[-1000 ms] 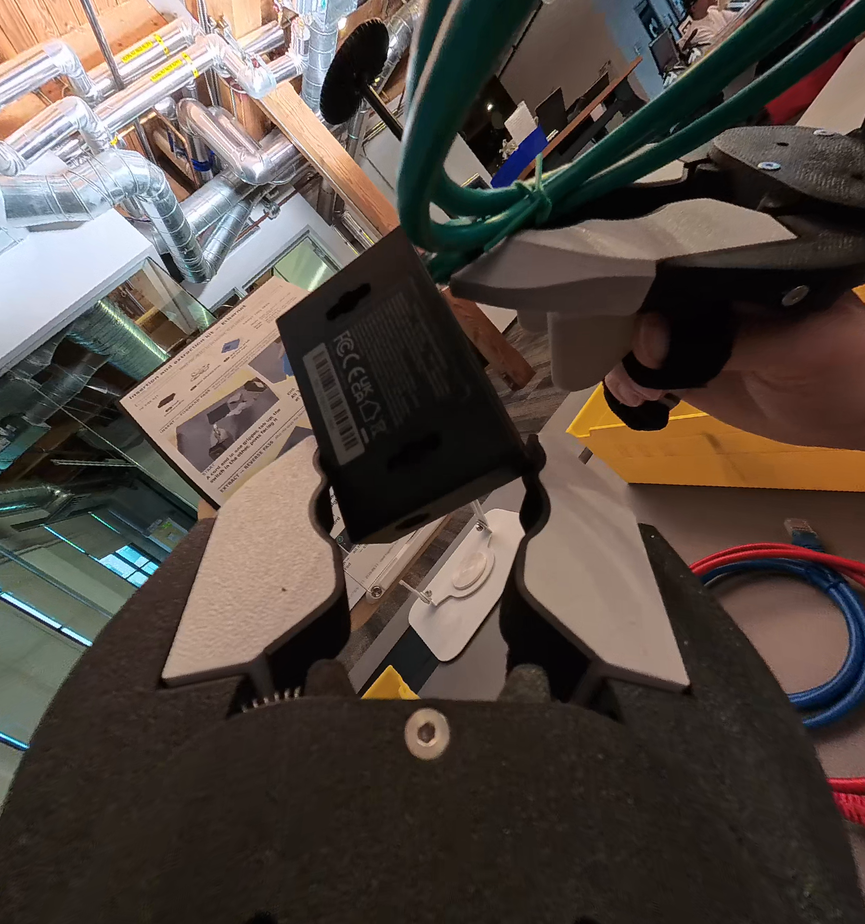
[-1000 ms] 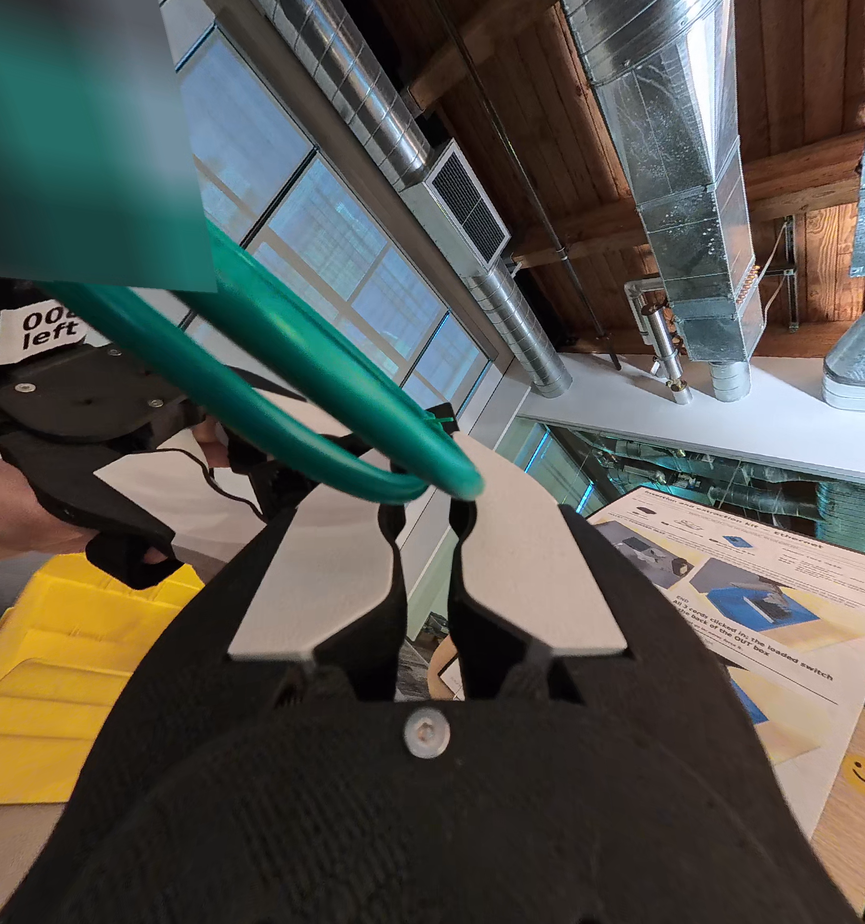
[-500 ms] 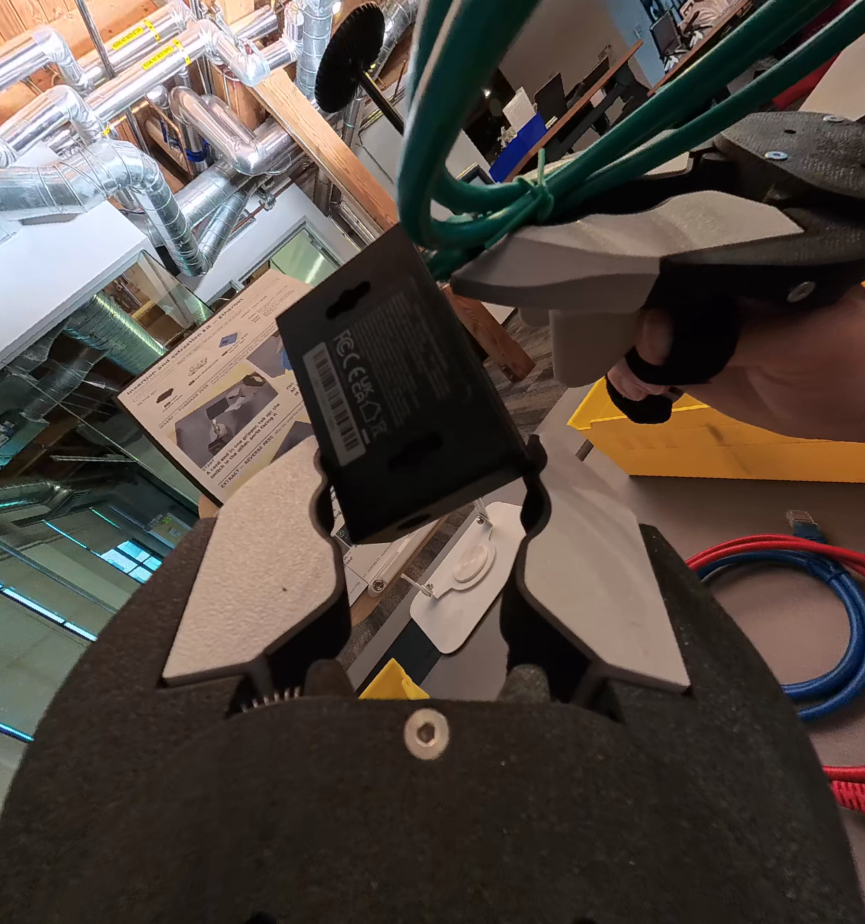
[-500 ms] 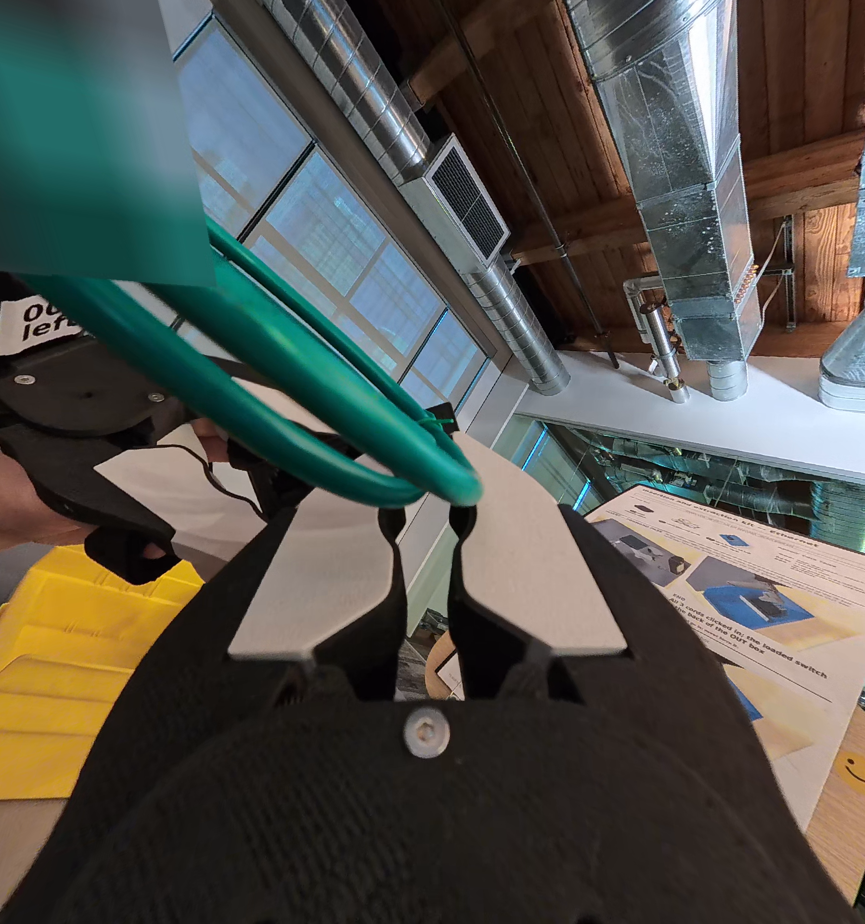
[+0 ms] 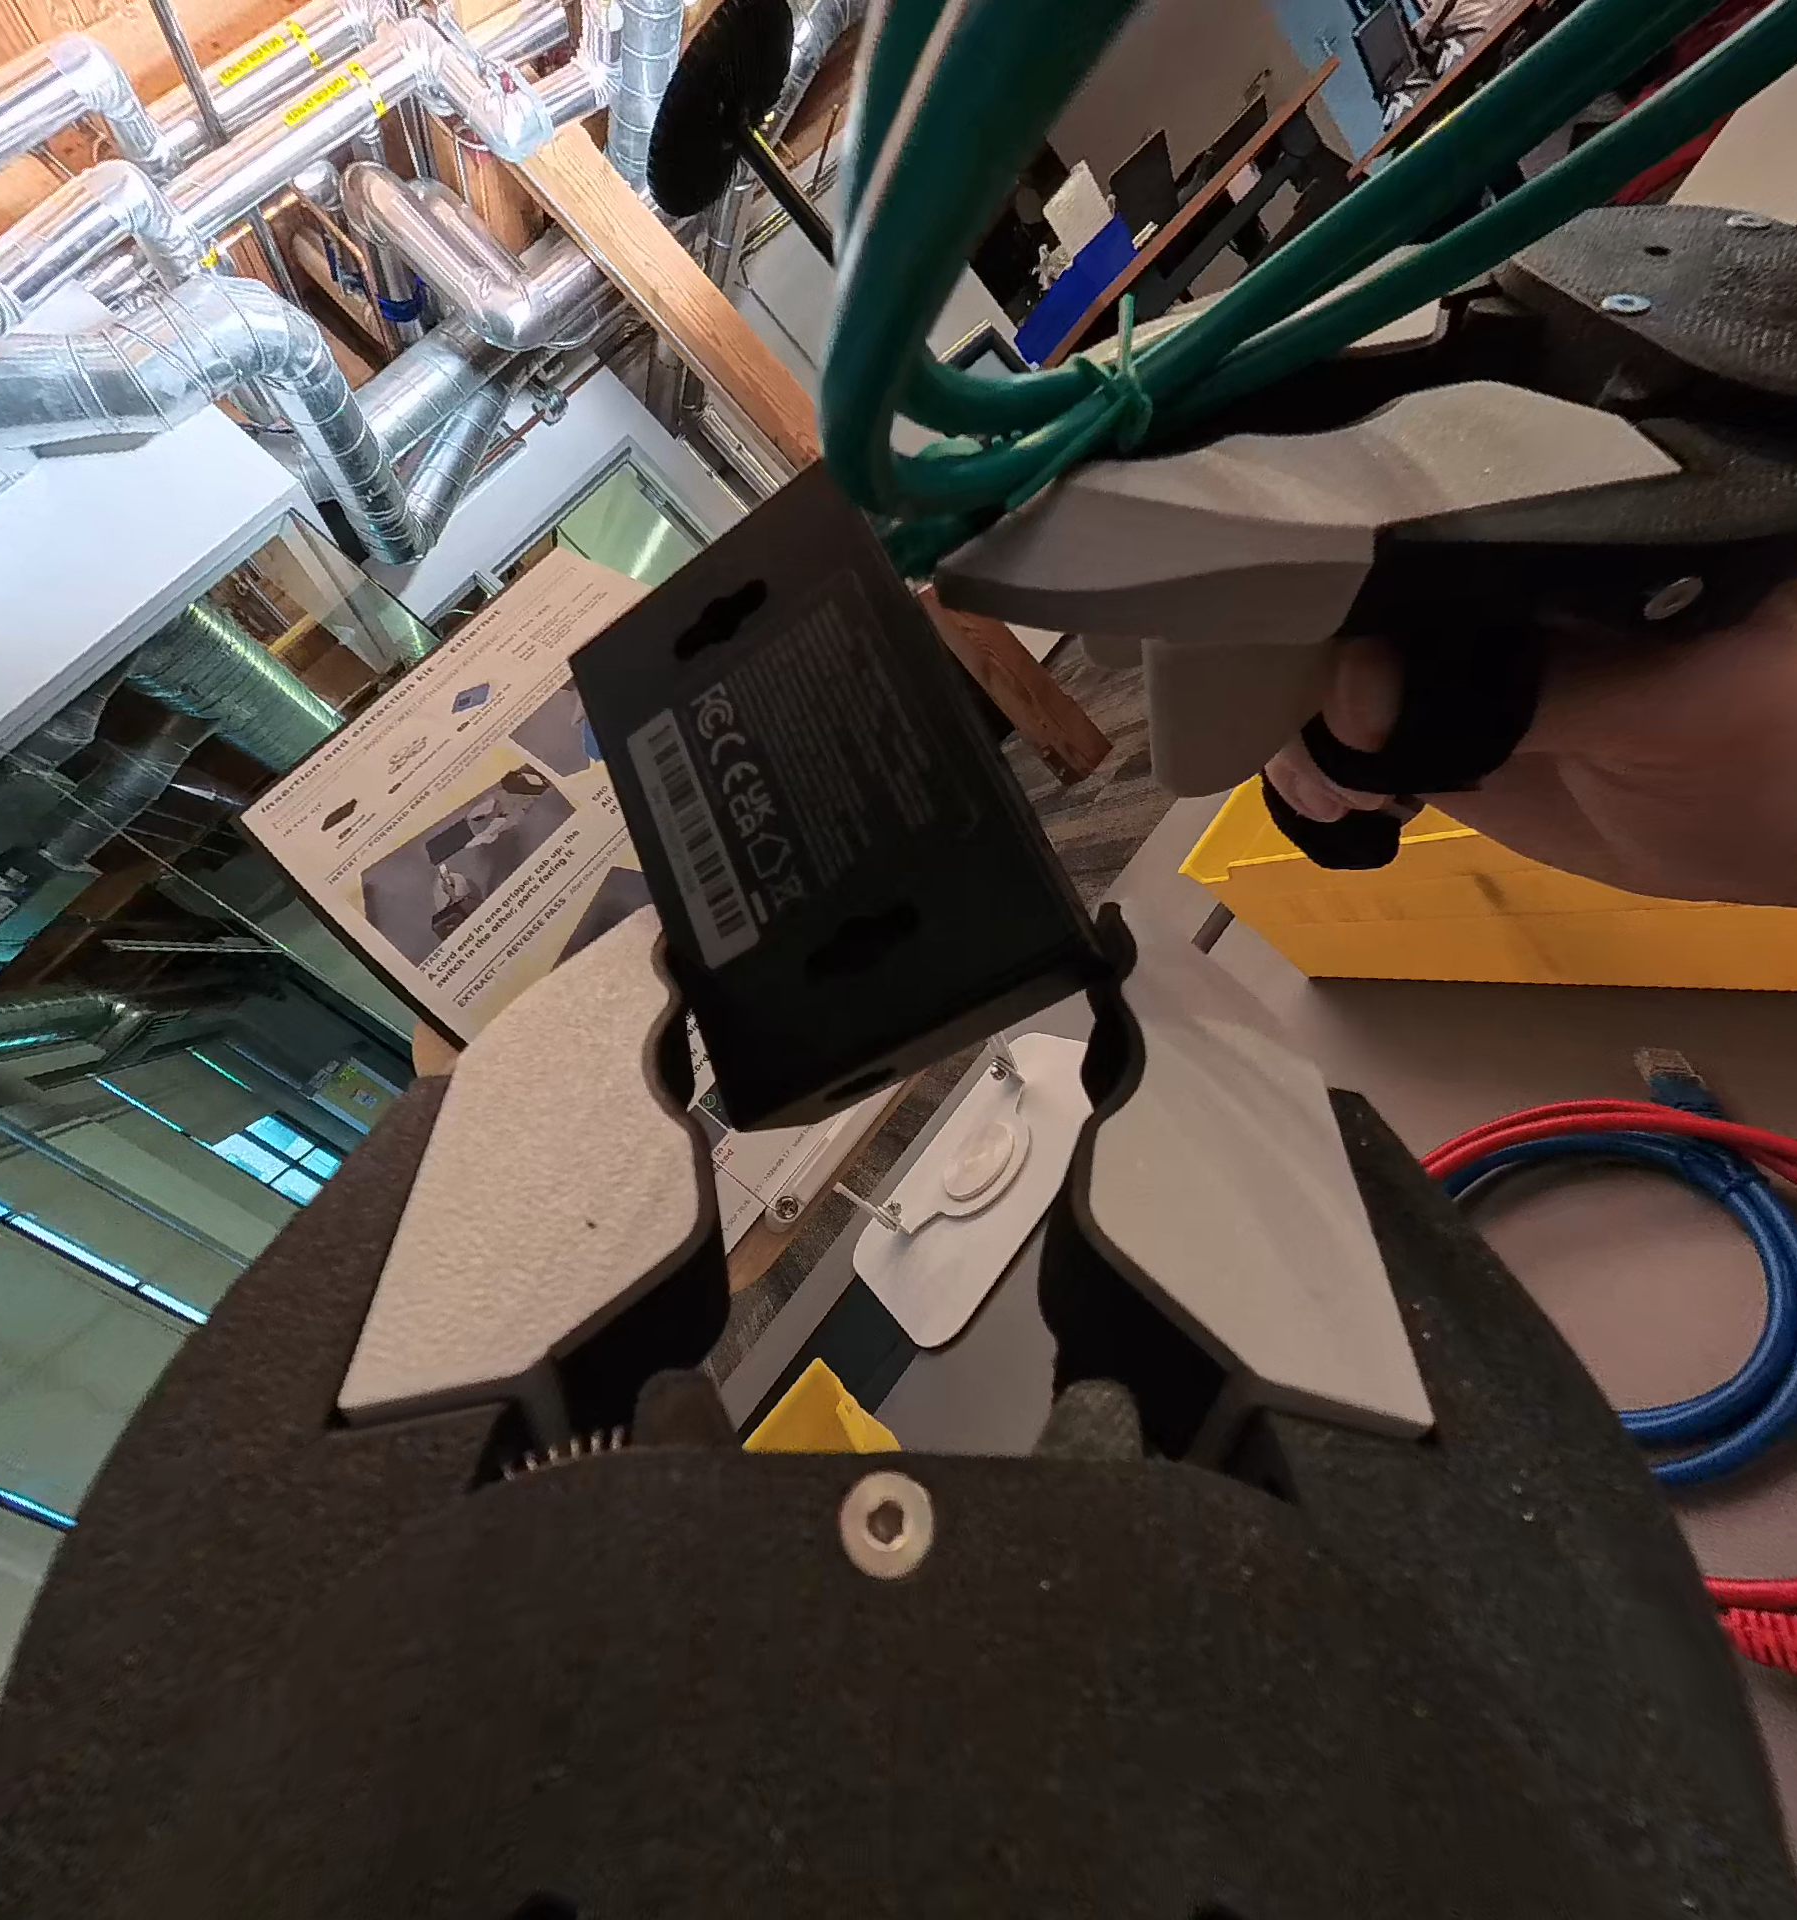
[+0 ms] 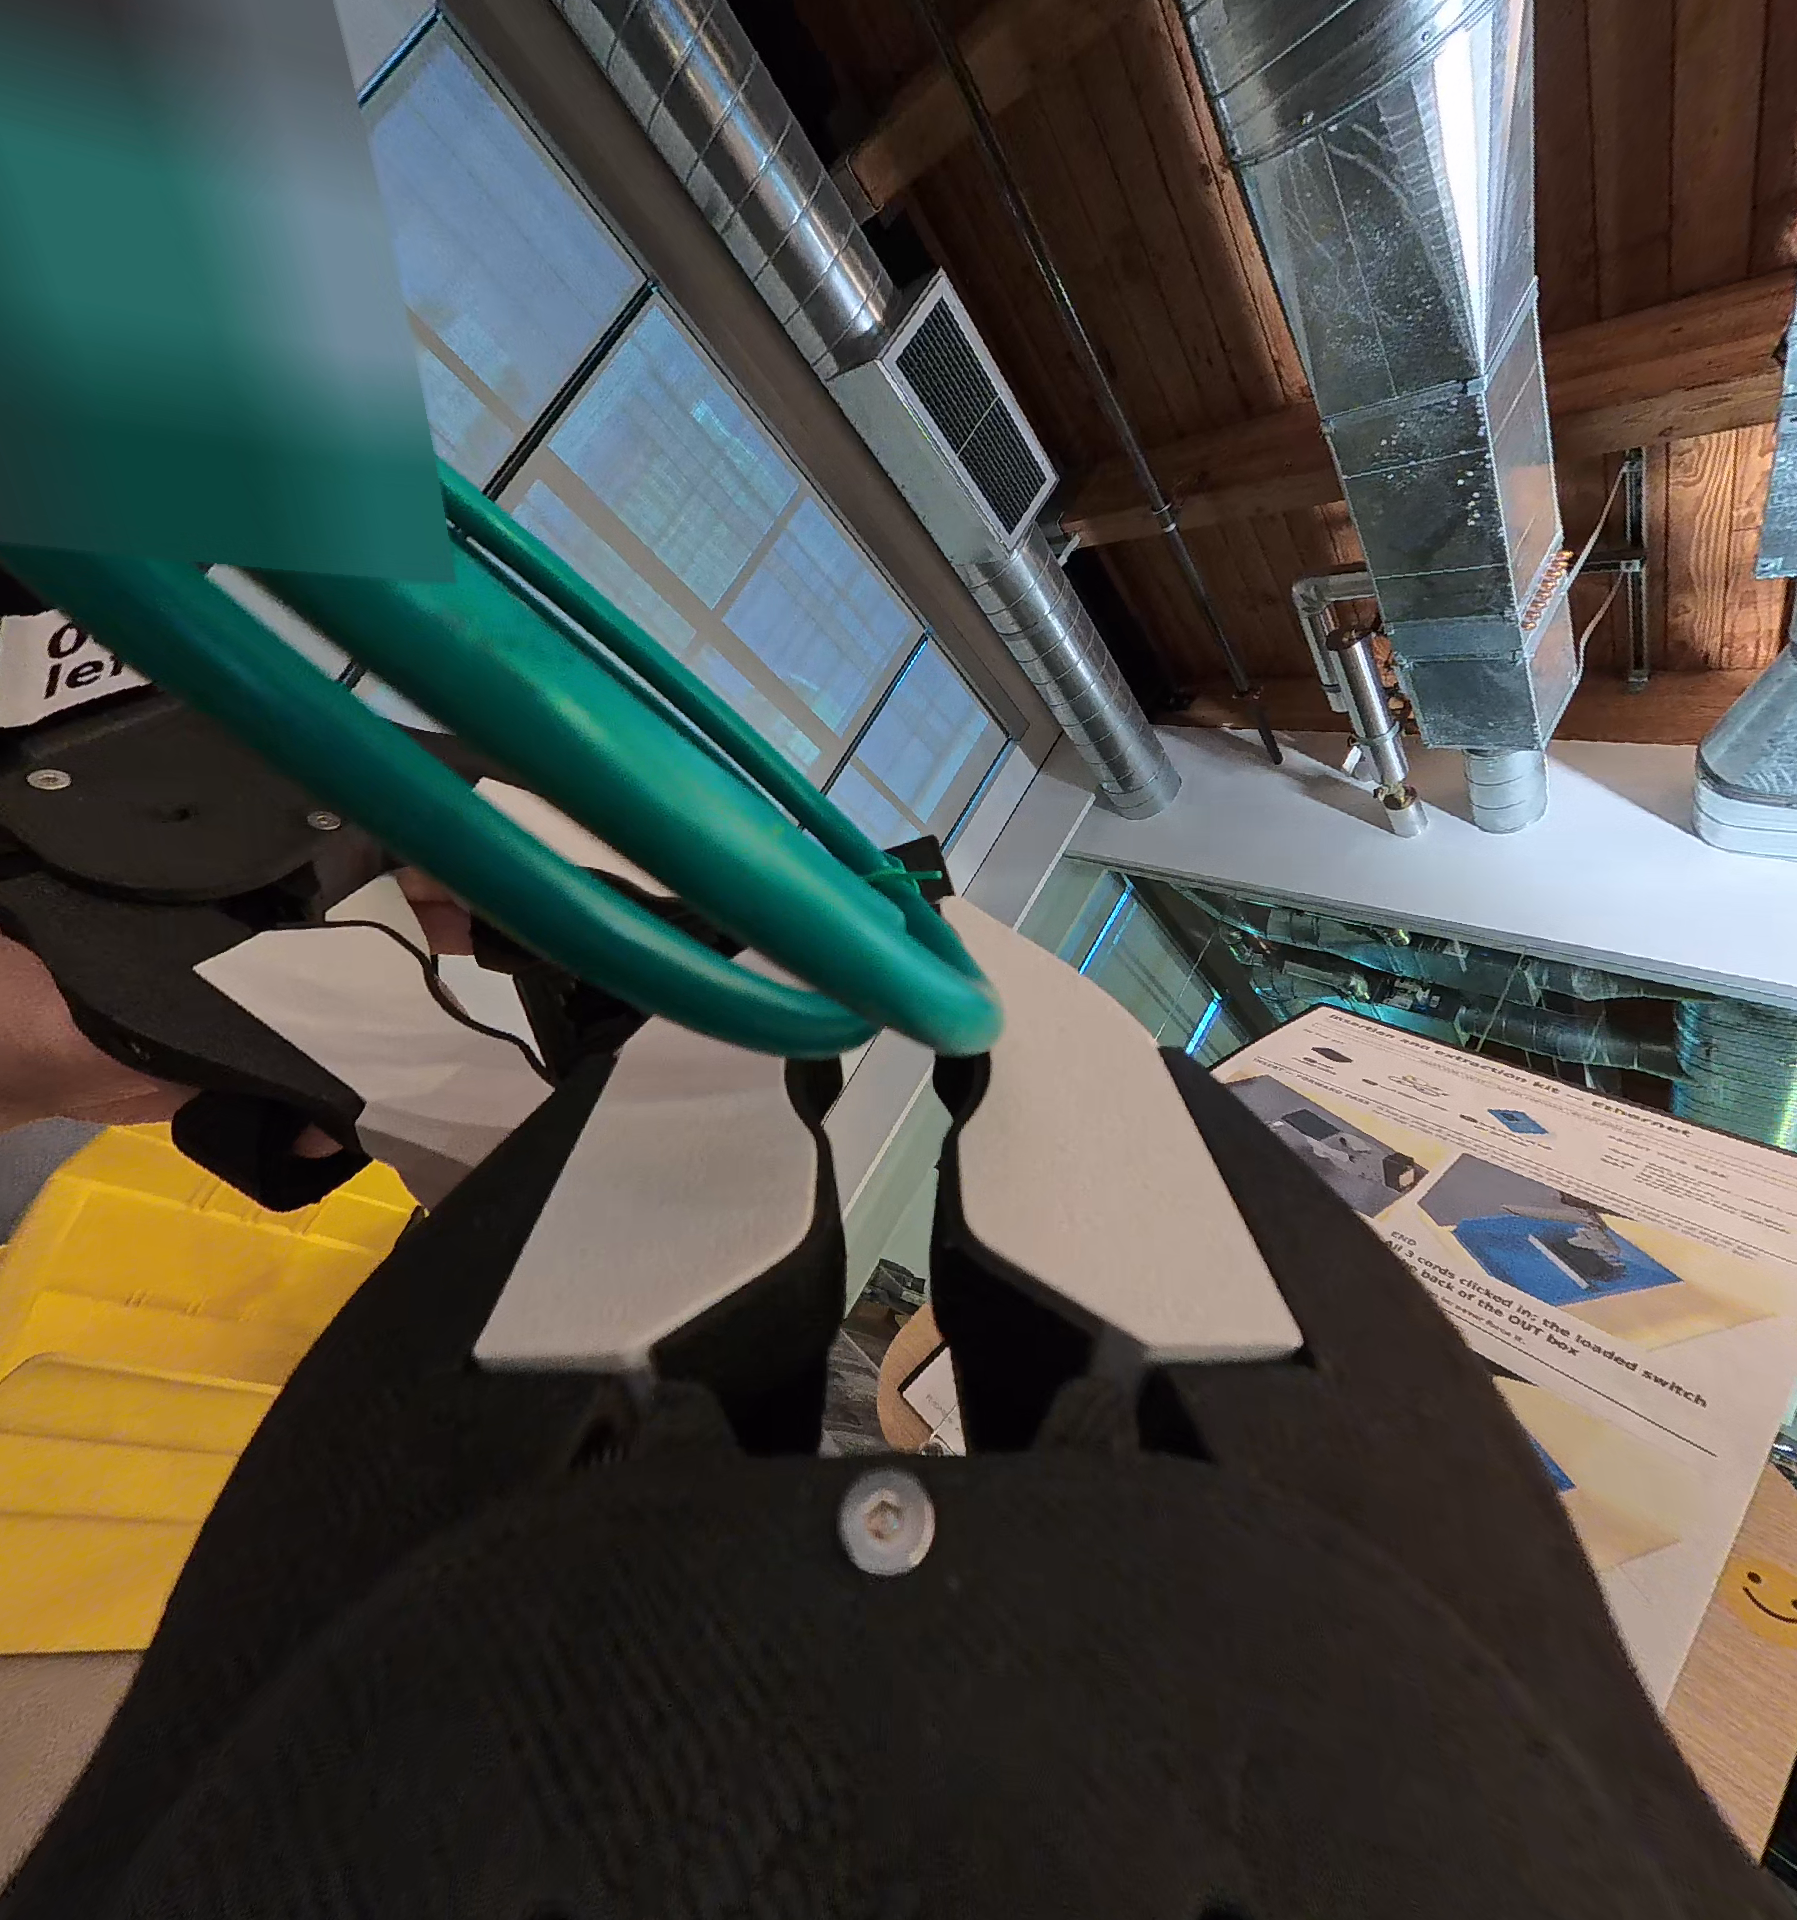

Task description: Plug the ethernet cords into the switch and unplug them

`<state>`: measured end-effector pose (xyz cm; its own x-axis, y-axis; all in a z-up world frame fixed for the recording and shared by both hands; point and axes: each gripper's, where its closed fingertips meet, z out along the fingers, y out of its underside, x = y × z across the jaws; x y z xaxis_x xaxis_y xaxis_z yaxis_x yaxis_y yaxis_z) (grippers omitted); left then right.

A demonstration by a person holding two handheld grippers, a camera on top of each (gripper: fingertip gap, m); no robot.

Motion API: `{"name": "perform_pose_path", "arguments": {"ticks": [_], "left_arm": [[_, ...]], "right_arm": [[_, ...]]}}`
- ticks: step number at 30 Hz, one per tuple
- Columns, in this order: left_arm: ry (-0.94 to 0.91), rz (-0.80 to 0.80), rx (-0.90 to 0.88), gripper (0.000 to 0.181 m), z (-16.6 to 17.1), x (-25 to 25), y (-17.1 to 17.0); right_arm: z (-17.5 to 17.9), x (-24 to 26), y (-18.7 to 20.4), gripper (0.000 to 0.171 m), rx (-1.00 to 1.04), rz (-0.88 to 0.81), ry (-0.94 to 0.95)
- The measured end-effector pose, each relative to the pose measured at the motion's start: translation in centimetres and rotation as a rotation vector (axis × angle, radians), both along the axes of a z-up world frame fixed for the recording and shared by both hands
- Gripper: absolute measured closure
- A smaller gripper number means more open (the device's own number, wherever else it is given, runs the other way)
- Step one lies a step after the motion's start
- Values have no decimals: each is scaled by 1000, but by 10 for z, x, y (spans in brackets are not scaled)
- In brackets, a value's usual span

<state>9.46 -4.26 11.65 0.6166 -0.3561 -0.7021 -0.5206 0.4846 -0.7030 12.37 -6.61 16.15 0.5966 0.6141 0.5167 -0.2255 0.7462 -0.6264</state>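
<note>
My left gripper [image 5: 889,971] is shut on the black switch [image 5: 832,821] and holds it up in the air, tilted, its labelled underside facing the camera. My right gripper [image 6: 886,1060] is shut on the green ethernet cord [image 6: 603,914], whose tied loops arch away to the upper left. In the left wrist view the right gripper [image 5: 987,566] holds the green cord [image 5: 977,416] right at the switch's far upper end. The plug and the ports are hidden. The left gripper's body [image 6: 146,862] shows at the left of the right wrist view.
A blue cord [image 5: 1756,1288] and a red cord [image 5: 1787,1652] lie coiled on the grey table at the right. A yellow bin [image 5: 1496,914] stands behind them and also shows in the right wrist view [image 6: 125,1382]. An instruction poster [image 6: 1559,1247] stands at the back. One gripper's finger ends stand about 6 centimetres off the other's.
Almost nothing has moved. Both grippers keep their hold, and the green cord's loops have shifted slightly.
</note>
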Motion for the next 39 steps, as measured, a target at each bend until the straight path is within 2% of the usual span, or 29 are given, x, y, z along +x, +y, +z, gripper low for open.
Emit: {"name": "perform_pose_path", "arguments": {"ticks": [32,39], "left_arm": [[8,13,-10,108,-3,-3,4],[-59,-31,-109,107,-9,-6,14]], "right_arm": [[-2,-1,2,157,-5,-20,-9],[-4,-7,15,157,-99,-62,-33]]}}
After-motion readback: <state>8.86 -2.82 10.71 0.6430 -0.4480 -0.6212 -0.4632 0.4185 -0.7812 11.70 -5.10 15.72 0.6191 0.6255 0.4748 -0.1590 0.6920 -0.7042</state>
